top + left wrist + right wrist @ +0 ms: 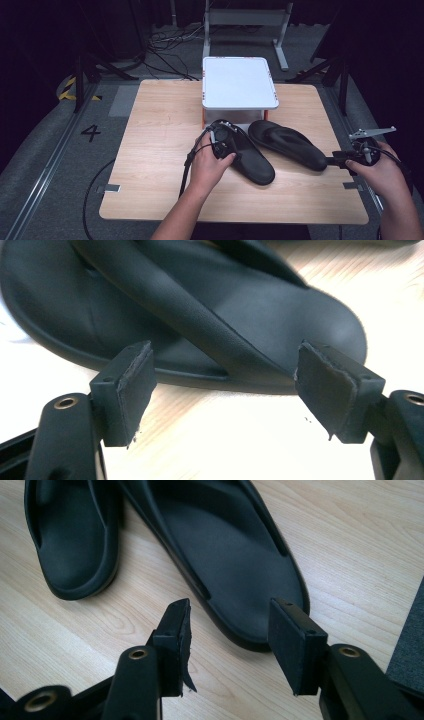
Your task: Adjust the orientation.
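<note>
Two black slide sandals lie side by side on the wooden table (160, 125). The left sandal (252, 162) has my left gripper (225, 141) over its strap end. In the left gripper view that gripper (225, 390) is open, its pads (136, 385) level with the sandal's near edge and the strap (200, 305) just beyond. The right sandal (290, 144) points its heel at my right gripper (334, 161). Seen in the right gripper view, this gripper (230, 635) is open, with the heel rim of the right sandal (225, 550) between its fingers, untouched. The left sandal (75, 545) lies beside it.
A white tray-like platform (239, 82) on short legs stands at the table's far middle, just behind the sandals. A metal frame (245, 20) and cables lie on the floor beyond. The table's right edge is close to my right hand (380, 172).
</note>
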A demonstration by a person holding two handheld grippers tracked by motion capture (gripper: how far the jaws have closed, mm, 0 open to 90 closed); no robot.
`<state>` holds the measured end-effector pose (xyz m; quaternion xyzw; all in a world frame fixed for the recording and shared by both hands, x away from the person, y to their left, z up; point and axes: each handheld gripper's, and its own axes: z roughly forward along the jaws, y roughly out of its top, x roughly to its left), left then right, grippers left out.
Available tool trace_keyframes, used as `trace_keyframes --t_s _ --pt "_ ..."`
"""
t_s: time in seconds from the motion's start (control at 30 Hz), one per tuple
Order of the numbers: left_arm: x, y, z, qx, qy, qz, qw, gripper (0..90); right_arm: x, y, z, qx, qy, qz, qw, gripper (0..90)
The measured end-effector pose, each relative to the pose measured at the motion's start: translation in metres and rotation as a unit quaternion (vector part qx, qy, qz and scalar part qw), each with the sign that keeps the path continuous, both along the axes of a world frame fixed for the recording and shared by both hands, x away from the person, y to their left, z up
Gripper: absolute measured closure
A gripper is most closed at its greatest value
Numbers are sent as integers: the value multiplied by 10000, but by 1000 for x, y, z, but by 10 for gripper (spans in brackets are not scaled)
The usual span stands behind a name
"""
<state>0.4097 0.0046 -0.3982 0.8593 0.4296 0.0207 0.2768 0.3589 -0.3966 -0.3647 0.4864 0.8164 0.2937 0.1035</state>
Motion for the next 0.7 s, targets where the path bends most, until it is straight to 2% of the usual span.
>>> trace_keyframes --t_s 0.07,0.13,0.2,0.27,0.33,0.43,0.5,0.53,0.7 --pt "5 -9 -8 88 112 135 9998 248 0 1 0 4 -8 -1 10000 530" --pt "8 -14 -13 172 142 239 9995 244 -1 1 1 15 -14 4 10000 529" --pt "12 -19 -18 375 197 469 9980 240 -1 1 1 7 -23 12 10000 527" --pt "17 -20 -24 459 333 503 9971 237 -1 0 1 23 -19 0 10000 526" --pt "20 -21 -30 307 501 543 9968 267 -1 -2 1 17 -39 -1 10000 526" --pt "21 -21 -32 299 455 485 9973 391 -1 -2 1 17 -60 4 10000 525" --pt "20 -20 -31 217 442 510 9975 412 -1 -2 2 22 -61 6 10000 525" --pt "20 -19 -30 178 505 508 9973 432 -2 -2 2 26 -66 -2 10000 525" --pt "12 -10 -27 201 534 409 9975 490 -1 -2 2 20 -68 16 10000 525"
